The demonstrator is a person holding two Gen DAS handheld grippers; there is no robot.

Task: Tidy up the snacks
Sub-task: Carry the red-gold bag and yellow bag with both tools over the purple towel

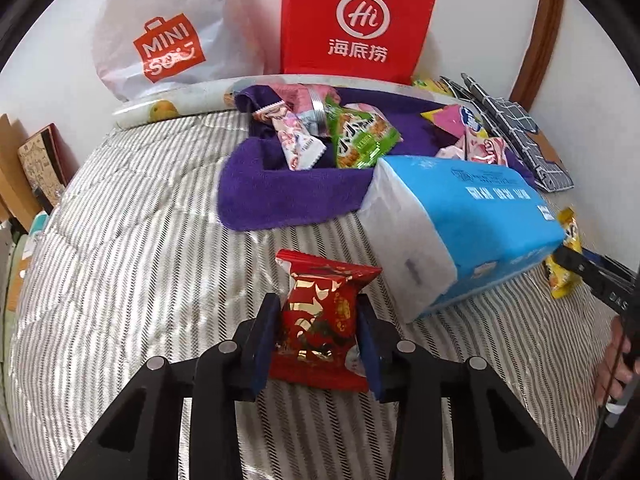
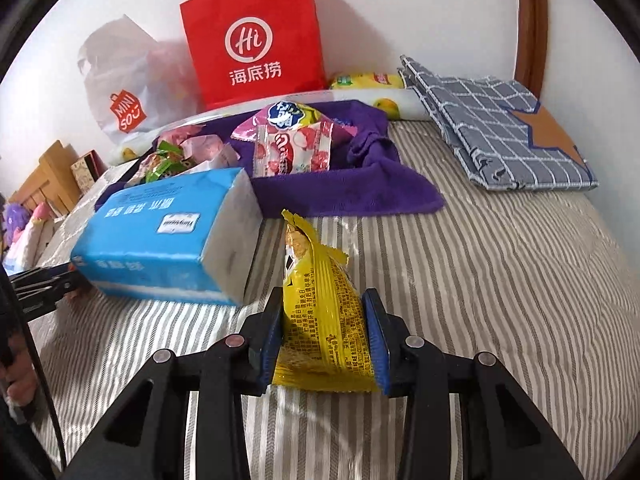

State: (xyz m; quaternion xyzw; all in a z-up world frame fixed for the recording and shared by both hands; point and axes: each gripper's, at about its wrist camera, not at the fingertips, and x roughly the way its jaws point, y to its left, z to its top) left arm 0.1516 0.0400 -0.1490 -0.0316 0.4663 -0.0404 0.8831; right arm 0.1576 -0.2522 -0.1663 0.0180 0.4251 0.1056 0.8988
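In the left wrist view my left gripper [image 1: 318, 300] is shut on a red and gold snack packet [image 1: 316, 320], which stands upright between the blue pads just above the striped bed cover [image 1: 120, 260]. In the right wrist view my right gripper [image 2: 323, 294] is shut on a yellow snack packet [image 2: 320, 312], gripped by its lower half with its top sticking forward. Beyond both grippers a purple towel [image 1: 280, 196] is spread out, with a green packet [image 1: 360, 140] and pink packets [image 1: 296, 136] lying on it. The yellow packet [image 1: 564, 280] also shows at the right edge of the left wrist view.
A blue tissue pack [image 1: 460, 220] lies between the two grippers, against the towel's near edge. A red paper bag [image 1: 352, 20] and a white plastic bag [image 1: 168, 40] stand against the wall behind. A folded checked cloth [image 2: 500, 128] lies at the far right of the bed.
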